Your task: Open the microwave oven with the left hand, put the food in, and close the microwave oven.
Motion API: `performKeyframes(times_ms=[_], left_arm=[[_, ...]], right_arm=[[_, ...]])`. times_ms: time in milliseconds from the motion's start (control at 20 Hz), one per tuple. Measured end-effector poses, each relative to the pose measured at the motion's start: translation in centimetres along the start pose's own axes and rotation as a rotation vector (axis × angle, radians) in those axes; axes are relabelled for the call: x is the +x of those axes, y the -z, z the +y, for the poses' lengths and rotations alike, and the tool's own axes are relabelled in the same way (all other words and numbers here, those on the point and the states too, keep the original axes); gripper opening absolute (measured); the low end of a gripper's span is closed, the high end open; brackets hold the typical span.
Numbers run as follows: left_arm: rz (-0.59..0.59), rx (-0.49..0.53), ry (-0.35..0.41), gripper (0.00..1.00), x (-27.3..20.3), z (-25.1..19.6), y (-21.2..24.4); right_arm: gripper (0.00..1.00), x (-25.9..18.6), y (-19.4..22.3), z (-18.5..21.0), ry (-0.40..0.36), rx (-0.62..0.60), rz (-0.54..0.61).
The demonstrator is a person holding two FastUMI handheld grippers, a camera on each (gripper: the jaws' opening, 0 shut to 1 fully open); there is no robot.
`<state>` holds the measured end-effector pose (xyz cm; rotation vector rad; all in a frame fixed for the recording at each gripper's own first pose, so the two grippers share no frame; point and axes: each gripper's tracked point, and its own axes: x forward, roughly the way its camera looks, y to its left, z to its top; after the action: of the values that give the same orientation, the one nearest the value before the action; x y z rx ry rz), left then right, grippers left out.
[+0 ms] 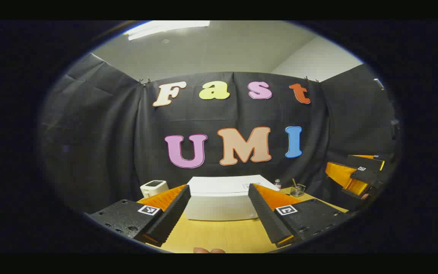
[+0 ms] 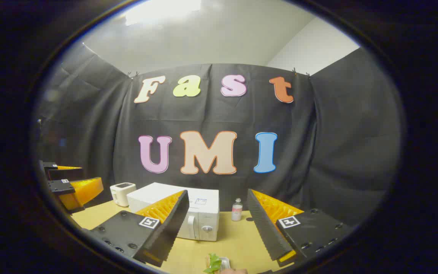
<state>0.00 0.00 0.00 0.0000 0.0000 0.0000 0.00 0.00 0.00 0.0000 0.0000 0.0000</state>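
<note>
**Three steps of the microwave task remained undone**

Nothing of the task looked started. The microwave oven sat on the desk with its door shut, and it served as the landmark for everything else. The left claw was spread wide and empty, held back from the oven's front, touching nothing. The right claw was likewise parted and empty, pointing toward the oven's control side. The food, something leafy in a small dish, lay on the desk in front of the oven, near the viewer's edge. Opening, loading and closing all seemed left to do.

A small white appliance stood just left of the oven, a little bottle to its right.

The food was cut off at the picture's bottom, so its kind was unclear. The door handle was hard to make out behind a claw finger.
</note>
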Motion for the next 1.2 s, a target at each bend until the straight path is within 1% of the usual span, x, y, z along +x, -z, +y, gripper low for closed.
performKeyframes(times_ms=[50, 100, 150, 250, 300, 400, 450, 500, 600, 650, 700, 750, 850, 900, 950, 1050, 1100, 1150, 1200], left_arm=[[-0.001, 0.004, -0.002, 0.94, 0.2, 0.0, -0.1], [-0.005, 0.005, -0.007, 0.97, 0.3, 0.2, -0.2], [-0.005, 0.005, -0.006, 0.95, 0.5, 0.1, -0.1], [0.0, 0.001, -0.011, 0.94, 0.7, 0.1, 0.0], [0.0, -0.003, -0.013, 0.92, 0.8, 0.0, 0.0], [0.005, -0.002, -0.014, 0.98, 0.9, -0.1, 0.1], [0.003, 0.003, -0.017, 0.98, 0.9, -0.1, 0.1], [0.001, 0.008, -0.017, 0.95, 1.0, -0.1, -0.1], [-0.005, 0.011, -0.017, 0.95, 1.3, -0.3, -0.3], [-0.004, 0.01, -0.017, 0.98, 1.3, -0.3, -0.1], [-0.003, 0.01, -0.015, 0.98, 1.3, -0.5, -0.1], [-0.004, 0.01, -0.016, 0.95, 1.4, -0.5, 0.0], [0.0, 0.013, -0.016, 0.98, 1.6, -0.5, 0.0], [0.002, 0.014, -0.016, 0.92, 1.6, -0.5, 0.1], [0.002, 0.013, -0.018, 0.95, 1.7, -0.5, 0.1], [0.0, 0.014, -0.021, 0.95, 1.8, -0.4, 0.0], [0.001, 0.017, -0.023, 0.97, 1.8, -0.3, -0.1], [0.0, 0.019, -0.023, 0.97, 1.8, -0.3, -0.1], [0.001, 0.021, -0.024, 0.95, 1.9, -0.3, 0.0]], right_arm=[[0.96, 0.0, 0.0, 0.1, -0.006, -0.004, 0.001], [0.96, 0.0, 0.1, 0.2, -0.012, -0.007, 0.004], [0.96, 0.1, 0.2, 0.1, -0.011, -0.009, 0.006], [0.96, 0.1, 0.2, 0.2, -0.018, -0.007, 0.009], [0.96, 0.2, 0.4, 0.1, -0.018, -0.01, 0.011], [0.96, 0.3, 0.4, 0.0, -0.022, -0.015, 0.009], [0.96, 0.5, 0.4, -0.1, -0.019, -0.017, 0.01], [0.96, 0.5, 0.5, -0.1, -0.016, -0.015, 0.009], [0.96, 0.7, 0.6, -0.2, -0.015, -0.003, 0.011], [0.96, 0.9, 0.6, -0.3, -0.016, -0.001, 0.013], [0.96, 1.0, 0.7, -0.3, -0.016, -0.005, 0.012], [0.96, 1.1, 0.6, -0.4, -0.015, -0.009, 0.01], [0.97, 1.2, 0.7, -0.4, -0.014, -0.008, 0.009], [0.97, 1.3, 0.6, -0.5, -0.013, -0.006, 0.009], [0.97, 1.4, 0.6, -0.5, -0.011, -0.005, 0.008], [0.96, 1.6, 0.6, -0.6, -0.009, -0.006, 0.008], [0.96, 1.6, 0.8, -0.6, -0.007, -0.008, 0.009], [0.96, 1.7, 0.9, -0.7, -0.005, -0.01, 0.011], [0.97, 1.8, 0.9, -0.8, -0.002, -0.012, 0.011]])
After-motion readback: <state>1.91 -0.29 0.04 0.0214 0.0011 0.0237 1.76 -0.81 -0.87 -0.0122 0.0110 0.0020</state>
